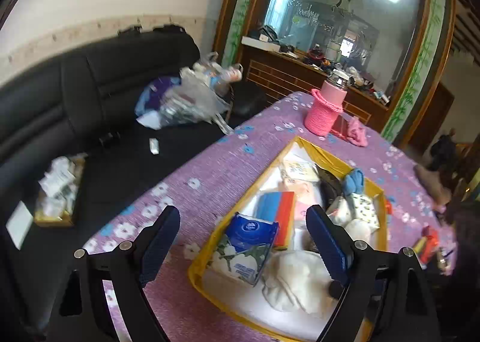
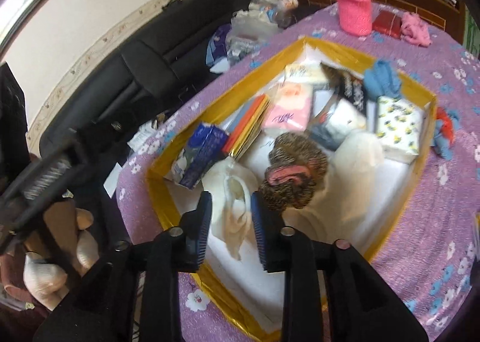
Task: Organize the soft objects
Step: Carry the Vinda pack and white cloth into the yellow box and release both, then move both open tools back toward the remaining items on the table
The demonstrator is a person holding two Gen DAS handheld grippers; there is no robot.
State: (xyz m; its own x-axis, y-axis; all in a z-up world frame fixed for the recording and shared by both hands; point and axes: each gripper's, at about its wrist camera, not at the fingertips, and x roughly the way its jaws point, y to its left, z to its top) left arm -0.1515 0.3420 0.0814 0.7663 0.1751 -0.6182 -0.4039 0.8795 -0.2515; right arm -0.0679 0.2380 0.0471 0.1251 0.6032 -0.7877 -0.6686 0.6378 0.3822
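A home living room: black sofa [image 1: 90, 96], mirrored wooden sideboard [image 1: 300, 72], floral-clothed table [image 1: 210, 168].

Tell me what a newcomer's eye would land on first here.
The gold-edged tray in the middle of the purple flowered tablecloth, crammed with tissue packs and soft things. In it, the right claw pinches a cream cloth beside a speckled brown scrunchie. Behind the tray stands a bottle in a pink knitted sleeve.

No legible text, even on the tissue packs [image 1: 251, 233].
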